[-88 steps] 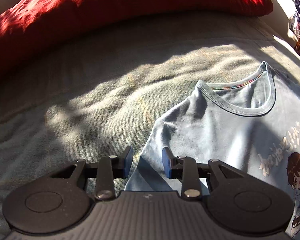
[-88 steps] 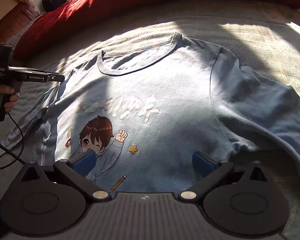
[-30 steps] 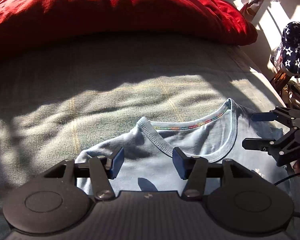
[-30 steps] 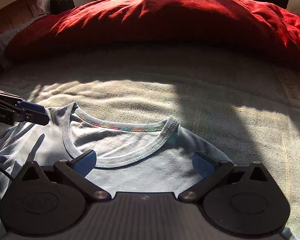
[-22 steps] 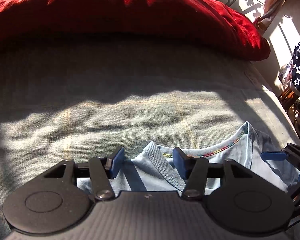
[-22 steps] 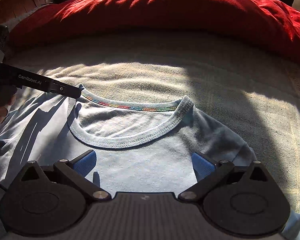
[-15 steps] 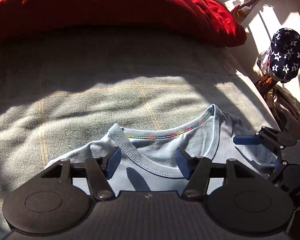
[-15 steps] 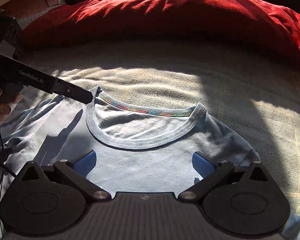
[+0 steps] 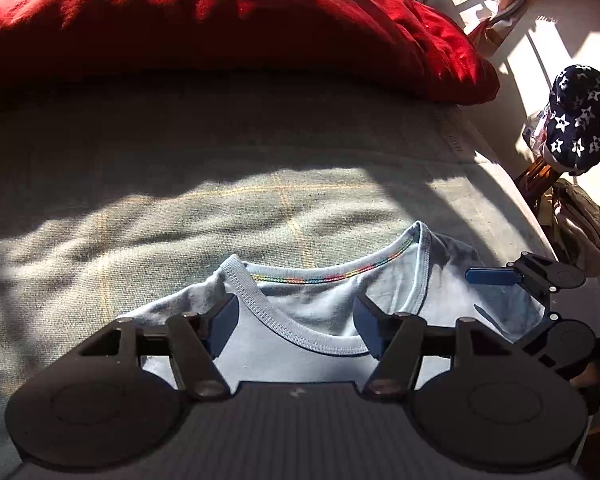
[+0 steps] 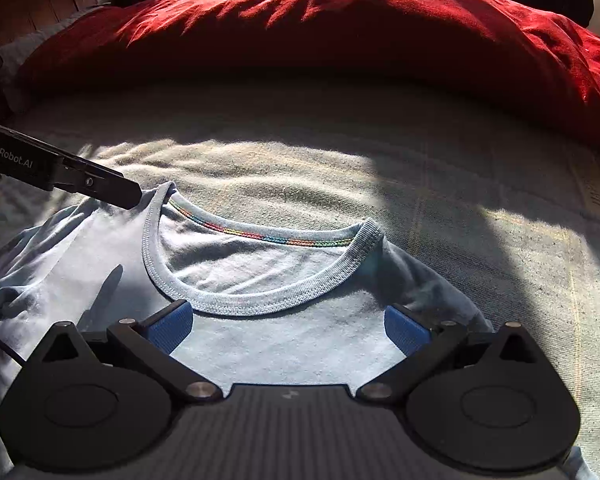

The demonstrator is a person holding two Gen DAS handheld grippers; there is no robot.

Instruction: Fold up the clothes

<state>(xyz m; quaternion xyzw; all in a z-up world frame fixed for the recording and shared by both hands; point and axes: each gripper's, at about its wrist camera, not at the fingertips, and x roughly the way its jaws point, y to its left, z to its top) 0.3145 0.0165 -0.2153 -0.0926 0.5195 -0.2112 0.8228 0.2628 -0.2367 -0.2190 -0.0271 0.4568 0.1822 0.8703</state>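
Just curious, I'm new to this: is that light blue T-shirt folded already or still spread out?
Spread out, as far as shown: the T-shirt lies flat, neckline open and shoulders out. Its lower part is hidden.

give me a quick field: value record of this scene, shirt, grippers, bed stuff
garment: light blue t-shirt, lying front up on the bed, rainbow stitching inside the collar
surface: grey-green blanket
behind shirt: red pillow
left gripper: open, over the shirt's left shoulder by the collar
right gripper: open, over the shirt just below the neckline
off the bed: navy star-print cap
fold state: not yet folded at the neckline
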